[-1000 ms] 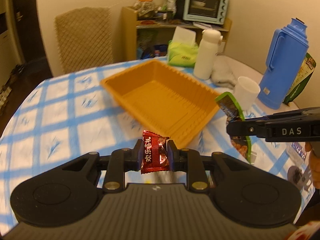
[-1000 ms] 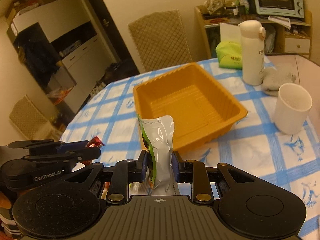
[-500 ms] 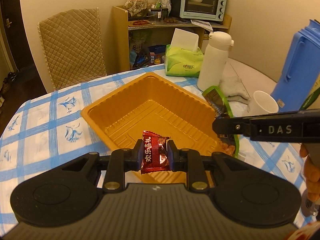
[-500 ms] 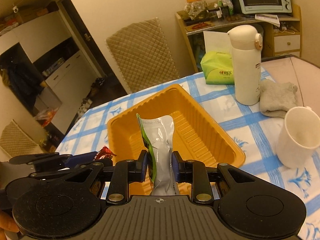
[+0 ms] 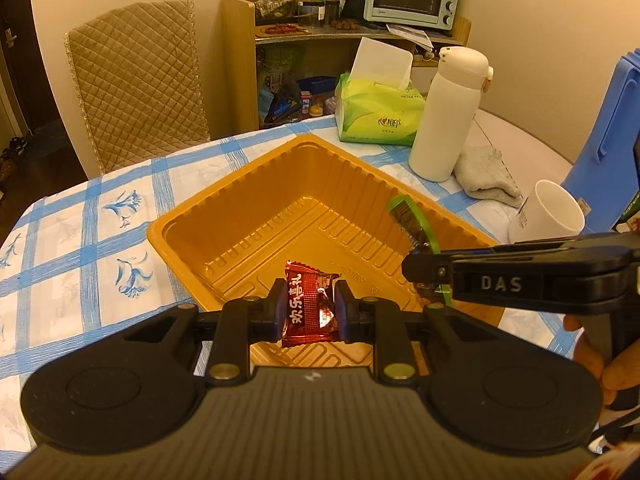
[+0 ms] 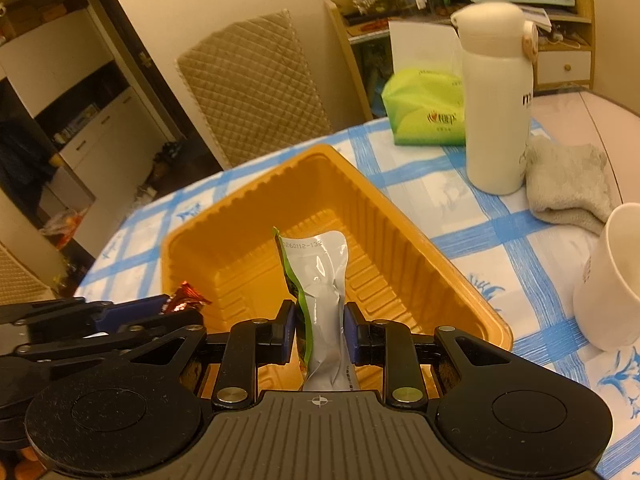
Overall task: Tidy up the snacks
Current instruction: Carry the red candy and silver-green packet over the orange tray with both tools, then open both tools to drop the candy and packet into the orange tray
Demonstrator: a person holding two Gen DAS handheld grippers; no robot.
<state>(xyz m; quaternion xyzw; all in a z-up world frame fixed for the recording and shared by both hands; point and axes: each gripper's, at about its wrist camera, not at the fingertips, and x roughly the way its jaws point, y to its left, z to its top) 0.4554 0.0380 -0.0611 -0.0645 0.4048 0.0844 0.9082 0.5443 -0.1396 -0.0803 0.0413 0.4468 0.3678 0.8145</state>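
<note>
While both grippers hover over the near rim of the orange tray (image 5: 224,216), the left gripper (image 5: 310,309) has its fingers closed on a red candy packet (image 5: 309,306), long axis upright, printed face toward the camera. Item two: the right gripper (image 6: 319,332) is clamped on a silver-and-green pouch (image 6: 320,280), long axis upright, its sealed end pointing up and away, apparently above the tray floor. Surroundings: checked tablecloth (image 5: 80,240), white bottle (image 6: 496,96), tissue pack (image 5: 376,116), white cup (image 6: 608,280).

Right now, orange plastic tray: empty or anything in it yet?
Empty. The orange plastic tray shows only bare ribbed floor; the red candy wrapper and green-edged silver pouch are both clamped above it.
</note>
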